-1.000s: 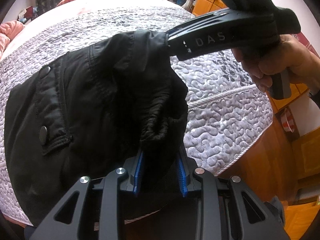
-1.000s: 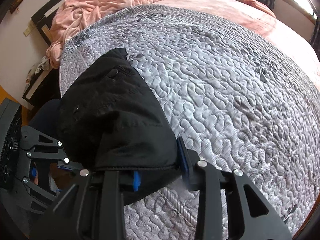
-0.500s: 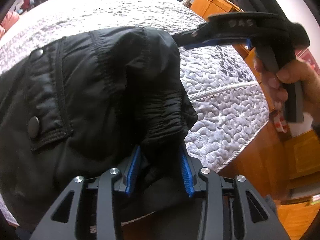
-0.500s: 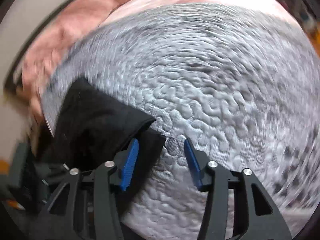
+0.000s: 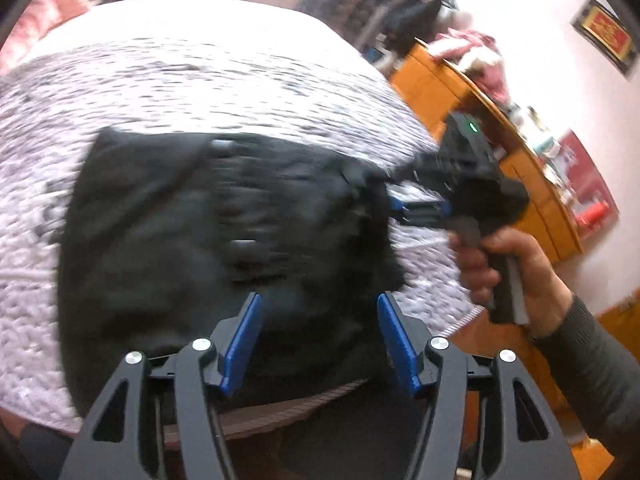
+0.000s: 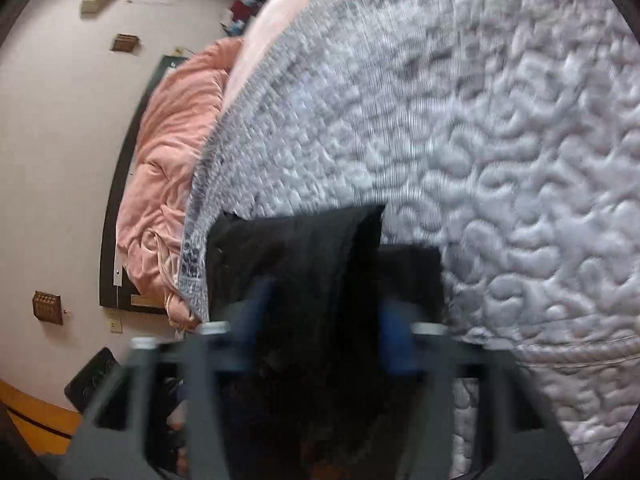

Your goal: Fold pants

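The black pants [image 5: 208, 240] lie folded in a thick pile near the front edge of the grey quilted bed [image 5: 200, 92]. My left gripper [image 5: 318, 320] is open, its blue pads spread either side of the pile's near edge. My right gripper [image 5: 400, 210] shows at the pile's right side, held by a hand [image 5: 516, 276], its blue pads apart by the cloth. In the blurred right wrist view the pants [image 6: 312, 260] lie between the spread fingers of the right gripper [image 6: 320, 312], at the corner of the bed [image 6: 500, 140].
An orange wooden dresser [image 5: 492, 120] with clutter stands right of the bed. A pink blanket [image 6: 172, 152] is bunched at the bed's far end by a dark headboard. Wooden floor [image 5: 500, 344] lies below the bed's edge.
Both grippers have opened and let go of the pants, which have dropped onto the bed as a folded pile. Both views have swung and blurred.
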The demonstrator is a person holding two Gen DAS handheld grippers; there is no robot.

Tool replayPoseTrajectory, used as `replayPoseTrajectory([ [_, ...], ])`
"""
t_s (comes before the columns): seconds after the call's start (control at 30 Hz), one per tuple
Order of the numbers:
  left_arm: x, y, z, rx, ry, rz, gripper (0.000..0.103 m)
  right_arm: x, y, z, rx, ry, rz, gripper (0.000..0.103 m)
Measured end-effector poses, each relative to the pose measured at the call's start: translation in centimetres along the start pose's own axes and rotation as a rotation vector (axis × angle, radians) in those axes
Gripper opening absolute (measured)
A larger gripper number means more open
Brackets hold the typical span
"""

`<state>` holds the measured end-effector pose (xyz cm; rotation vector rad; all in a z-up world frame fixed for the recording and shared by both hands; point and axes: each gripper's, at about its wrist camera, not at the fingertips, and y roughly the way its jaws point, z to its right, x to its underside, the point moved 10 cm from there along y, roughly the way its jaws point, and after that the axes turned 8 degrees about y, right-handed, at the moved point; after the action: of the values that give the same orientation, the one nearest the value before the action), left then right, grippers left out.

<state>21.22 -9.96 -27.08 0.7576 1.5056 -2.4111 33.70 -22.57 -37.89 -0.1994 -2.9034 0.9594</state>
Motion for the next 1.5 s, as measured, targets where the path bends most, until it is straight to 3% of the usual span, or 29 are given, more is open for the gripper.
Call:
replayPoseTrajectory([
  [0.1, 1.4, -0.9, -4.3, -0.066, -0.087, -0.009, 0.060, 0.9, -0.4, -1.5, 0.030, -0.034, 0.022, 0.017],
  [0.17, 2.3, -1.0, -6.2, -0.100, -0.116, -0.009, 0.060, 1.3, -0.5, -1.0, 0.121, -0.032, 0.061, 0.021],
  [0.23, 3.1, -1.1, -7.9, -0.122, -0.153, -0.007, 0.060, 1.2, -0.3, 0.7, 0.217, -0.037, 0.103, 0.034],
  [0.3, 3.4, -1.2, -8.5, -0.130, -0.166, -0.007, 0.060, 1.5, -0.6, 0.6, 0.160, 0.001, 0.111, 0.048],
  [0.33, 3.5, -1.5, -8.5, -0.133, -0.164, -0.003, 0.061, 2.0, -1.1, 0.5, 0.138, 0.019, 0.116, 0.067],
  [0.37, 3.5, -2.1, -9.1, -0.134, -0.164, 0.000, 0.063, 2.4, -1.9, 0.6, 0.130, 0.031, 0.137, 0.072],
  [0.47, 4.1, -3.3, -9.9, -0.140, -0.184, 0.026, 0.071, 4.8, -4.6, 1.7, 0.134, 0.099, 0.203, 0.072],
  [0.63, 5.0, -4.2, -10.4, -0.137, -0.212, 0.038, 0.072, 10.7, -4.3, 3.2, 0.078, 0.203, 0.172, 0.072],
  [0.7, 4.9, -4.5, -10.2, -0.134, -0.206, 0.043, 0.073, 11.7, -2.9, 3.3, 0.062, 0.218, 0.148, 0.061],
  [0.73, 4.9, -4.7, -10.1, -0.135, -0.201, 0.046, 0.073, 11.8, -2.0, 3.4, 0.050, 0.221, 0.136, 0.039],
  [0.87, 4.6, -6.2, -10.2, -0.145, -0.189, 0.071, 0.077, 12.3, -3.5, 2.6, 0.071, 0.197, 0.196, 0.029],
  [0.93, 4.4, -6.9, -10.5, -0.153, -0.193, 0.089, 0.081, 12.7, -4.3, 2.2, 0.083, 0.194, 0.219, 0.029],
  [1.1, 4.1, -5.8, -10.7, -0.134, -0.190, 0.061, 0.081, 13.3, -2.4, 4.9, 0.195, 0.204, 0.180, 0.028],
  [1.2, 3.4, -5.8, -10.2, -0.136, -0.150, 0.064, 0.082, 13.4, -3.4, 3.2, 0.193, 0.171, 0.188, 0.038],
  [1.23, 3.3, -5.9, -10.1, -0.136, -0.147, 0.070, 0.086, 13.0, -4.6, 2.6, 0.198, 0.161, 0.222, 0.048],
  [1.27, 3.2, -5.9, -10.2, -0.138, -0.147, 0.078, 0.090, 12.4, -5.6, 1.8, 0.208, 0.138, 0.255, 0.051],
  [1.37, 3.2, -4.9, -10.4, -0.134, -0.153, 0.054, 0.092, 9.8, -7.2, -1.3, 0.227, 0.032, 0.328, 0.051],
  [1.5, 3.7, -3.3, -10.4, -0.140, -0.131, 0.006, 0.092, 5.3, -4.6, -3.6, 0.199, -0.028, 0.301, 0.051],
])
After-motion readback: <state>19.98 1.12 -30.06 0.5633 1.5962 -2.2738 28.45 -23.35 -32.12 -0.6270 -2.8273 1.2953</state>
